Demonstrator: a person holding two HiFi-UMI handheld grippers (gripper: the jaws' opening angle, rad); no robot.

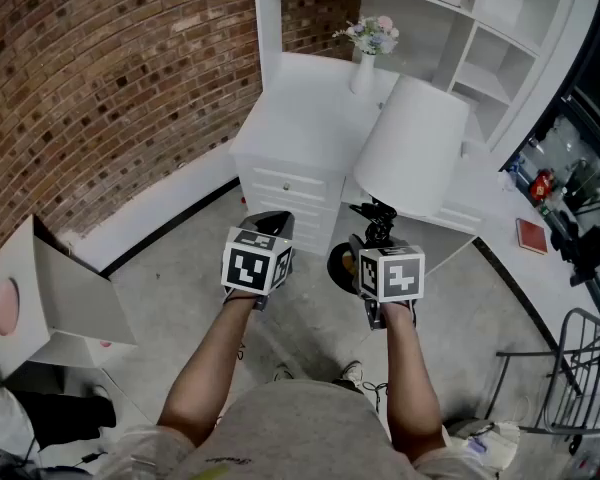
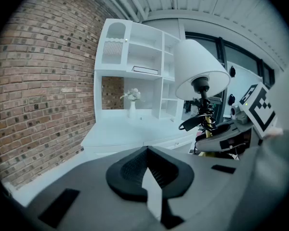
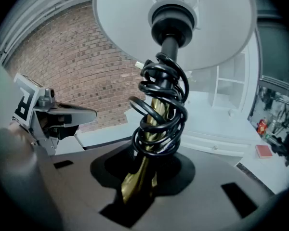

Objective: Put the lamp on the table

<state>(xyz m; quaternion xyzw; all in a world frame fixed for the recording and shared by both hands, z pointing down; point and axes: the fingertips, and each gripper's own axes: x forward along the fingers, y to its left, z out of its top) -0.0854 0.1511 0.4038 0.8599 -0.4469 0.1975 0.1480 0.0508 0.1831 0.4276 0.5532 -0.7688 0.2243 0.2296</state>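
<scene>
The lamp has a white cone shade (image 1: 412, 146), a brass stem with black cord (image 1: 378, 220) coiled round it, and a black base (image 1: 338, 266). It hangs tilted in the air in front of the white desk (image 1: 300, 118). My right gripper (image 1: 377, 238) is shut on the brass stem (image 3: 140, 174), just under the cord coil (image 3: 161, 114), with the shade (image 3: 202, 32) above. My left gripper (image 1: 270, 223) is to the lamp's left, apart from it, shut with nothing in it (image 2: 149, 172). The left gripper view shows the lamp (image 2: 198, 69) at the right.
A vase of flowers (image 1: 366, 53) stands at the back of the desk under white shelves (image 1: 500, 38). Drawers (image 1: 285, 188) front the desk. Brick wall (image 1: 100, 78) at left, a cardboard box (image 1: 50, 298) on the floor at left, a wire rack (image 1: 580, 368) at right.
</scene>
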